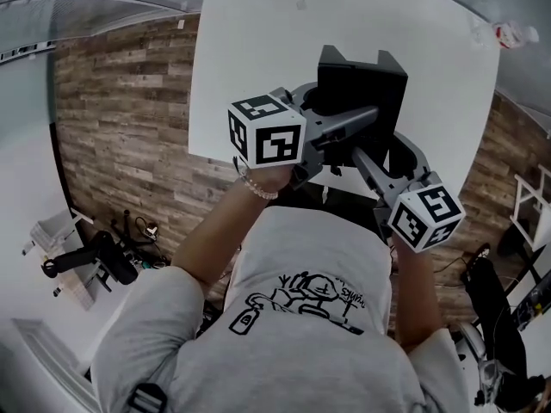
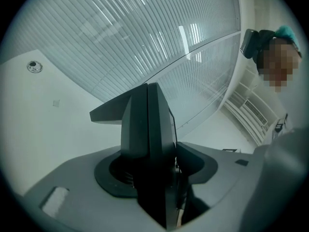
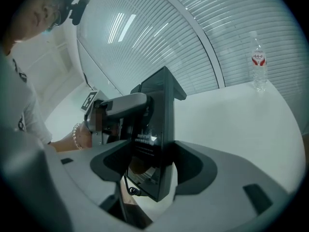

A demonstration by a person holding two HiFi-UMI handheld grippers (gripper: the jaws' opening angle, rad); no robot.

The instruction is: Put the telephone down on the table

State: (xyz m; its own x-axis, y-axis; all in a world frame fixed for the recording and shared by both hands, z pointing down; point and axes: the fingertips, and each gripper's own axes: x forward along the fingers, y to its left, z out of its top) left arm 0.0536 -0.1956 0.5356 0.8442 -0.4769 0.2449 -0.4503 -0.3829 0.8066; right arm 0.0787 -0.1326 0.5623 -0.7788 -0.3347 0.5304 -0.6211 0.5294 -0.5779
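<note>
Here, left tongs and right tongs tight on telephone, over table's near edge

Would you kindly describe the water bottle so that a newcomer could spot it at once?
Find the big white table and follow it to the far corner on the person's right, beside the slatted wall. The water bottle stands upright there, alone: clear plastic with a red label, unlike the black, boxy telephone nearer the person.
</note>
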